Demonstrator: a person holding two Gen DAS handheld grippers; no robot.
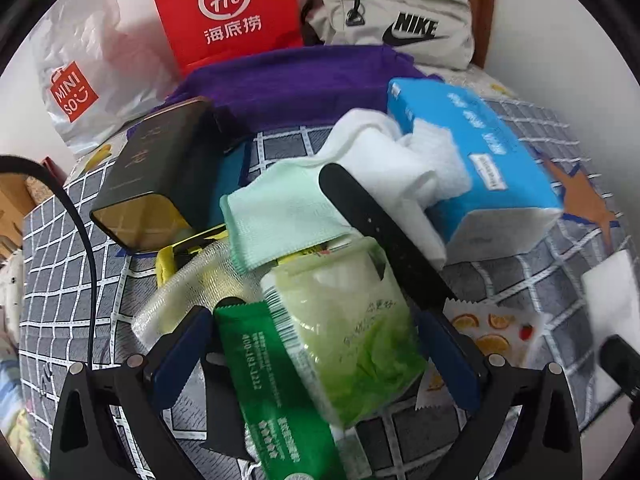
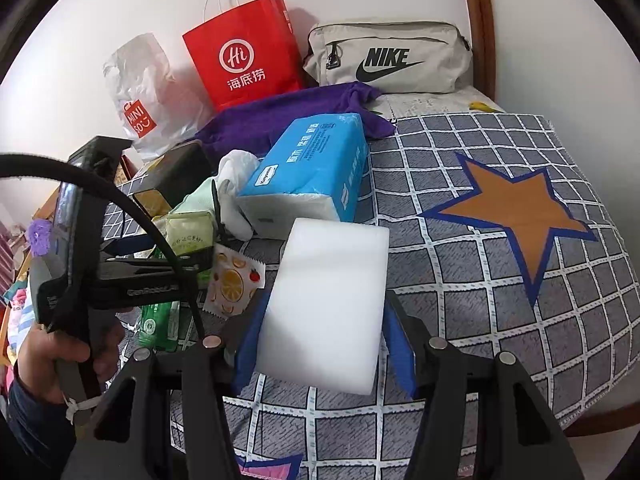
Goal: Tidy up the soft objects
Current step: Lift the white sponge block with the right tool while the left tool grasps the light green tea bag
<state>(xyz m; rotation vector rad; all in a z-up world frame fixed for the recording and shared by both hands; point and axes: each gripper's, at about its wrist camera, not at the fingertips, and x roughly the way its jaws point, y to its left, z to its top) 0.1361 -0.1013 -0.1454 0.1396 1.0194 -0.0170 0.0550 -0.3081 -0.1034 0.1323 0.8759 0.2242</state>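
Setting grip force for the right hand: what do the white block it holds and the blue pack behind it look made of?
White block: probably foam sponge, matte, uniform, no wrapper. Blue pack: thin glossy plastic film around white paper tissue, visible at its end.

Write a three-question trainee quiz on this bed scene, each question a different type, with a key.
1. True or false: the right claw holds a white foam block.
2. Which bag stands between the clear plastic bag and the grey pouch? A. blue B. red C. black
3. Fill in: the left claw grips a green pack of ____.

Key: 1 true; 2 B, the red paper bag; 3 tissues, the tissue pack.
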